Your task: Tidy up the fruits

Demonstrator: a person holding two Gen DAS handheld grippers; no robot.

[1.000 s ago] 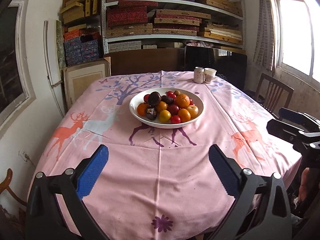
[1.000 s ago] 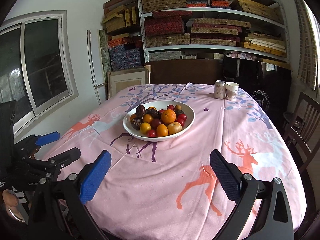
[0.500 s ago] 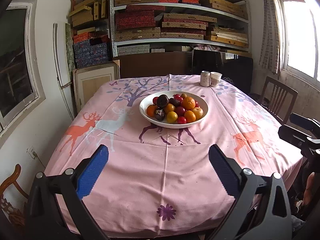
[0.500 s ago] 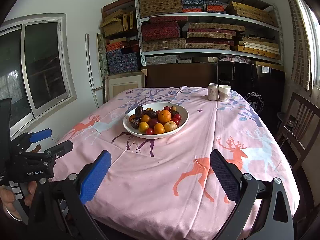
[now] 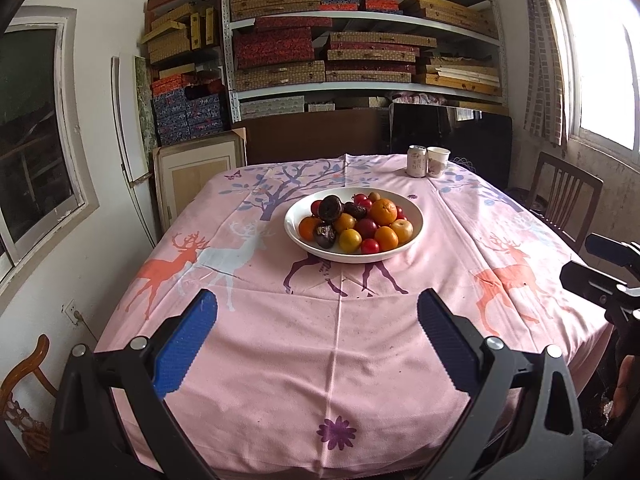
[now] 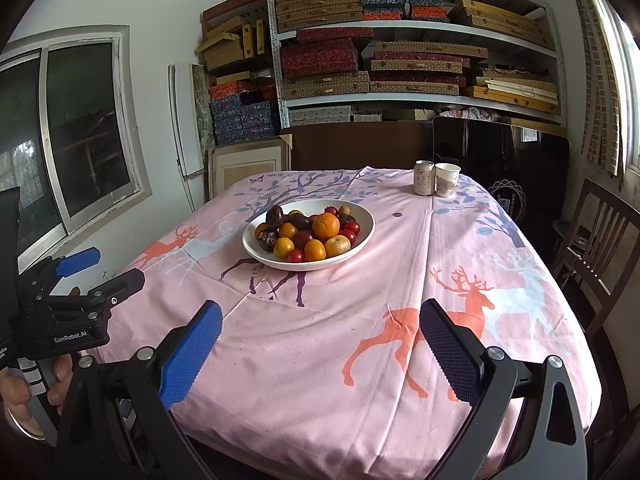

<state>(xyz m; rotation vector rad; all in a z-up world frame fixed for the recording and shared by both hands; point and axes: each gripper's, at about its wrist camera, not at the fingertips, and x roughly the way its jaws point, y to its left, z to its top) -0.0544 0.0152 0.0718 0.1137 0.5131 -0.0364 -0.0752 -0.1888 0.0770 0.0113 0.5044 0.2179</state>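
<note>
The fruit point(image 5: 354, 220) is heaped in a white bowl point(image 5: 414, 236) near the middle of the tabletop point(image 5: 332, 344), on a pink deer-print cloth. A can point(image 5: 417, 161) and a paper cup point(image 5: 437, 161) stand touching at the far edge. Both the left gripper point(image 5: 316, 336) and right gripper point(image 6: 320, 340) hang over the near edge, well short of the bowl, jaws wide apart and holding nothing.

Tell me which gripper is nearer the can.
Right, though only slightly. The right gripper sits on the can's side of the table; the left gripper faces the bowl, with the can farther off to its right. Both hang open, well short of it.
</note>
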